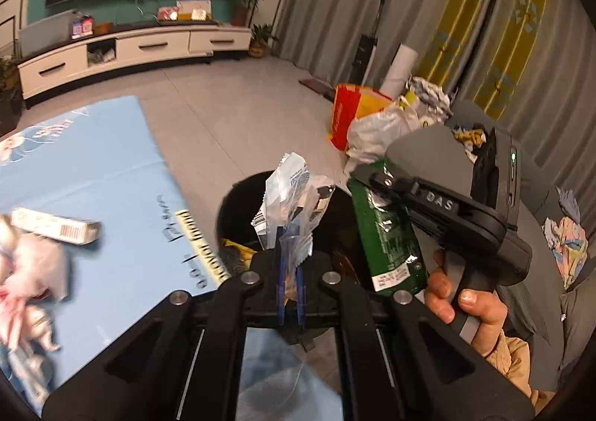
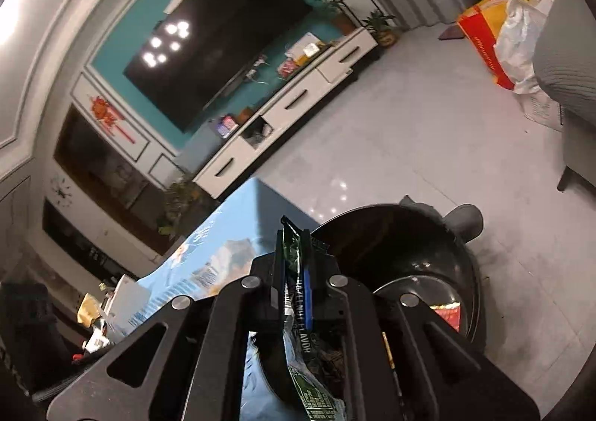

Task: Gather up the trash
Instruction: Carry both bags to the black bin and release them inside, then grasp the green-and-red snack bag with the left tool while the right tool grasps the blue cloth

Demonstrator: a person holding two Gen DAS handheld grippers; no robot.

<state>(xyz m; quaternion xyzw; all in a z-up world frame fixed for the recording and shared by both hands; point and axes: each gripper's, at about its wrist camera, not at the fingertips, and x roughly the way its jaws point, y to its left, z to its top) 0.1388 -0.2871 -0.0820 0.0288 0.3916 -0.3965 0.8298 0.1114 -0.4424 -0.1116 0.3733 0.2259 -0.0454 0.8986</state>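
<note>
Two hand-held grippers are working over one black bin standing on the floor just beside the tabletop, which is wearing a light blue cloth. The left hand-held gripper is pinching a crinkled clear-and-white wrapper between its closed blue-padded fingers, and the wrapper is sticking up over the bin's open mouth. The right hand-held gripper is clamping one green snack packet by its top edge, so the packet is hanging down at the bin's rim; from its own camera the same green packet is showing squeezed between the shut fingers of the right hand-held gripper, with the bin just ahead and to the right. One bare hand is gripping the right tool's handle. Inside the bin a few scraps are already lying, yellow from one view and red from the other. Still waiting on the tabletop are one long white box and a blurred heap of pink-and-white crumpled tissue at the left edge; I cannot count the pieces in that heap. Farther off on the floor, one red-and-yellow bag and one white plastic bag are leaning together by the grey curtain.
</note>
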